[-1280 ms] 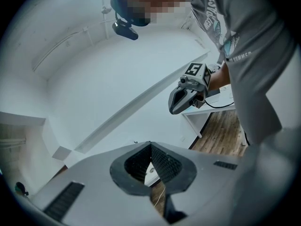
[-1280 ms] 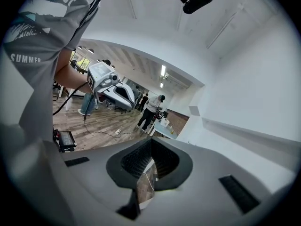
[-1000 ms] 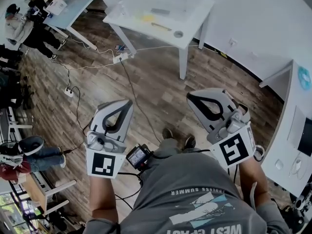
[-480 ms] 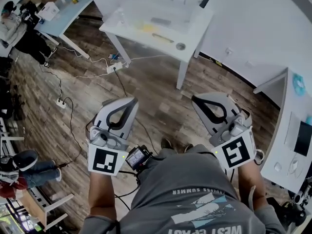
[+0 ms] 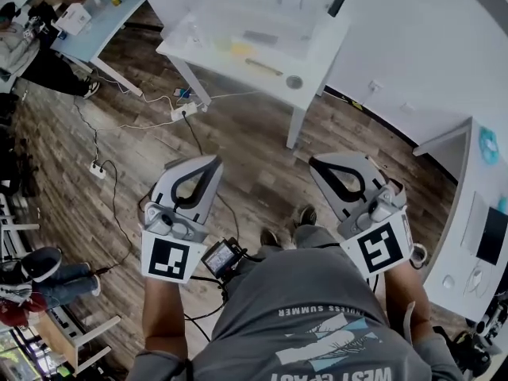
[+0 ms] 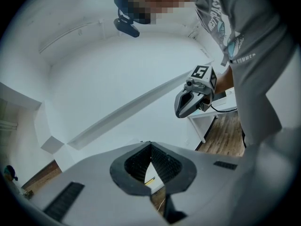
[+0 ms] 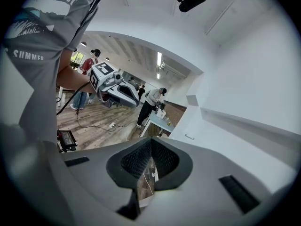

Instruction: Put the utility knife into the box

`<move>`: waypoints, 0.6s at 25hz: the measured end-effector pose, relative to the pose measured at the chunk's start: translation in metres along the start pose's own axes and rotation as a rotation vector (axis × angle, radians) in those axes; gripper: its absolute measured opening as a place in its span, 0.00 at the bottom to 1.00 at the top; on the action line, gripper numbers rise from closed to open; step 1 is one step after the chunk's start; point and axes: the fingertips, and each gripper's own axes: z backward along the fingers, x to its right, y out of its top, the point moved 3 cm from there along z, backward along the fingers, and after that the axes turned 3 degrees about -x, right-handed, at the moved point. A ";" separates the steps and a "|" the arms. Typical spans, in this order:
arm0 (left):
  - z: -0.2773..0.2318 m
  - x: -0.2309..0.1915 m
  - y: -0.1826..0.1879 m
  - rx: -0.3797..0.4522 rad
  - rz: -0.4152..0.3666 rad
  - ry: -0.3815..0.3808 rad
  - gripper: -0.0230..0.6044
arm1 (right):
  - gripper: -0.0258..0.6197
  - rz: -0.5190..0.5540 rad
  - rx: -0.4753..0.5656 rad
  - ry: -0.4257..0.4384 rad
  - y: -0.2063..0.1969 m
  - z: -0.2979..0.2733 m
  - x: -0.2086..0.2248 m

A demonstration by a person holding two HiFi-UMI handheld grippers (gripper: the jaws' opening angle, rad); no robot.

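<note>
- Lying on the white table [image 5: 317,42] across the room, the utility knife [image 5: 263,67] shows only as a slim yellowish stick, too small to be sure of.
- Just behind it are a yellow patch [image 5: 238,48] and a pale see-through shape that may be the box [image 5: 266,18]. Its edges are too faint to trace.
- A small grey round thing [image 5: 294,82] sits near the table's front edge, and a black thing [image 5: 336,5] sits at its back edge.
- Wooden floor [image 5: 254,149] lies between the table and the person, crossed by a cable with a white power strip [image 5: 181,111].
- The left gripper [image 5: 213,162] and right gripper [image 5: 314,162] are held side by side in the air, well apart from the table and both pointing toward it.
- Each gripper's fingers are pressed together at the tips with nothing pinched, leaving only a loop-shaped gap behind the tips.
- Through the left loop, a bit of the table and the yellowish stick can be seen.
- The person's grey shirt [image 5: 317,332] fills the lower edge and hides most of the legs, with two shoes [image 5: 305,215] peeking out.
- A second table [image 5: 95,22] and other people at the left edge are cut off.
</note>
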 end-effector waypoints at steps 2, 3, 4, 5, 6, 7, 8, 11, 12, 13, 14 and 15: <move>-0.010 -0.001 0.005 -0.012 0.006 0.007 0.05 | 0.06 -0.007 0.020 0.016 -0.007 -0.004 0.011; -0.016 -0.002 0.008 -0.015 -0.002 0.011 0.05 | 0.06 -0.011 0.032 0.020 -0.010 -0.007 0.019; -0.023 -0.005 0.011 -0.022 -0.012 0.015 0.05 | 0.06 -0.012 0.041 0.023 -0.014 -0.009 0.027; -0.029 -0.008 0.013 -0.033 -0.018 0.021 0.05 | 0.05 -0.011 0.052 0.027 -0.016 -0.011 0.034; -0.034 -0.010 0.013 -0.048 -0.016 0.028 0.05 | 0.06 -0.008 0.065 0.034 -0.018 -0.013 0.041; -0.039 -0.011 0.013 -0.063 -0.009 0.037 0.05 | 0.06 -0.004 0.078 0.042 -0.021 -0.014 0.047; -0.042 -0.010 0.013 -0.076 -0.001 0.045 0.05 | 0.06 0.000 0.088 0.049 -0.024 -0.015 0.051; -0.051 -0.007 0.013 -0.107 0.006 0.068 0.05 | 0.06 -0.005 0.101 0.061 -0.035 -0.021 0.064; -0.053 -0.006 0.012 -0.116 0.003 0.080 0.05 | 0.06 -0.005 0.104 0.068 -0.039 -0.024 0.067; -0.055 -0.005 0.011 -0.125 -0.003 0.091 0.05 | 0.05 -0.001 0.106 0.076 -0.042 -0.028 0.070; -0.056 -0.005 0.008 -0.138 -0.007 0.101 0.05 | 0.05 0.003 0.109 0.087 -0.045 -0.032 0.073; -0.057 -0.005 0.004 -0.154 -0.004 0.111 0.05 | 0.06 0.006 0.112 0.101 -0.048 -0.038 0.076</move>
